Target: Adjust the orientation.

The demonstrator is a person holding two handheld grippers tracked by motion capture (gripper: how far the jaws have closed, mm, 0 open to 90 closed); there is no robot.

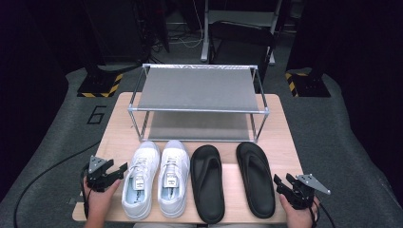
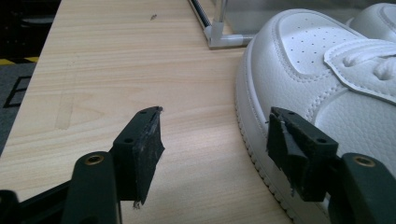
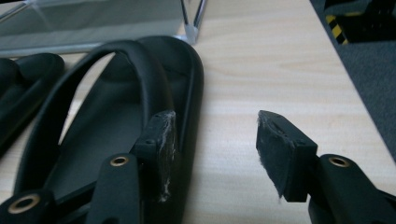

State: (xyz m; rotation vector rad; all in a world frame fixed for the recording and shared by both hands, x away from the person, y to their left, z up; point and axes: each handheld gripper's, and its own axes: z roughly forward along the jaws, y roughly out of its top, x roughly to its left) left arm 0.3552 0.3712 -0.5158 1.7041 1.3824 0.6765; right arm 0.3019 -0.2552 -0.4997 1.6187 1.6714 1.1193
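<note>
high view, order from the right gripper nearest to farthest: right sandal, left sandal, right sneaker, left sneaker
From the right gripper at the table's right edge:
1. right sandal, just beside it
2. left sandal, next toward the middle
3. right sneaker, left of centre
4. left sneaker, farthest, by the left gripper

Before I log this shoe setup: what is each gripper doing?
Left gripper: open, empty, beside the white sneaker.
Right gripper: open, empty, beside the black sandal.
</note>
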